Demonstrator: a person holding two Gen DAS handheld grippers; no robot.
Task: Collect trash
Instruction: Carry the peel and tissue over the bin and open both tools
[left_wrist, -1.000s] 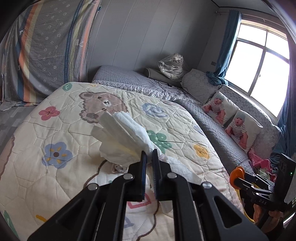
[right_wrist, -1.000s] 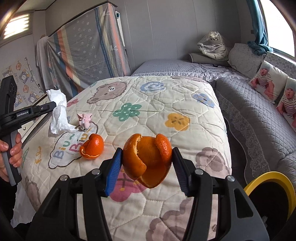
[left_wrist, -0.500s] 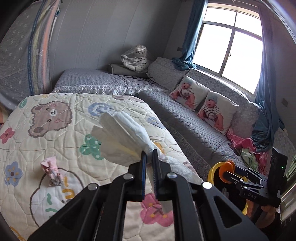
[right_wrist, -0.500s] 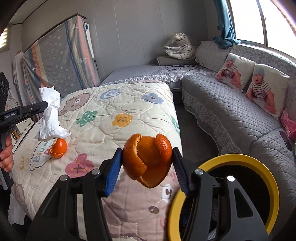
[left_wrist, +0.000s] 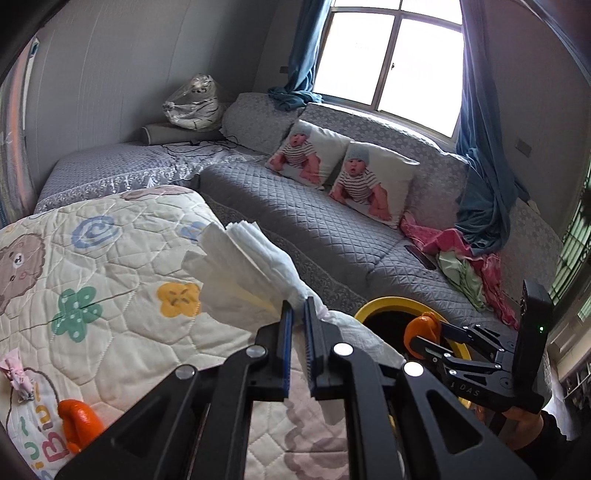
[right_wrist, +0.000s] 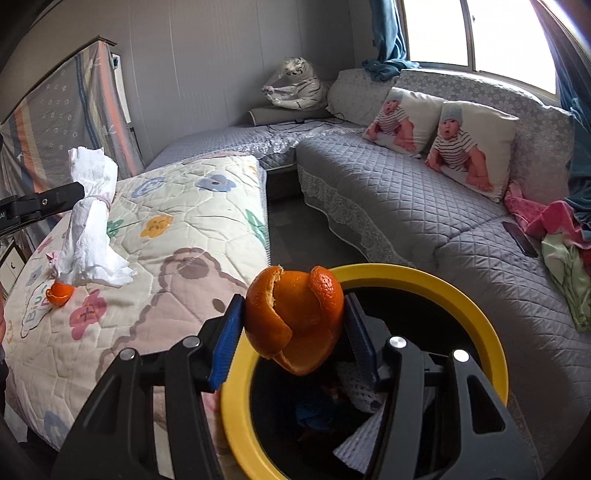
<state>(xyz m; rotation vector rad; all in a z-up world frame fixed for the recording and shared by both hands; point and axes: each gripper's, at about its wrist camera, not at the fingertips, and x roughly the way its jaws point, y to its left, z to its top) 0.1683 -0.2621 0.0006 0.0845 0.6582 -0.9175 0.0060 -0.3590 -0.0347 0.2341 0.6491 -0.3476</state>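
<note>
Quilt (left_wrist: 122, 288) "Biu" | bin (right_wrist: 476, 325) | right gripper (left_wrist: 424, 338) "DAS", peel (right_wrist: 295, 317)

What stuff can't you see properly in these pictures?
- Inside the yellow bin: dark in the right wrist view, and the orange peel and right gripper cover part.
- Second peel on the quilt: partly behind the left gripper in the left wrist view.
- Middle of the tissue: pinched between the fingers.
</note>
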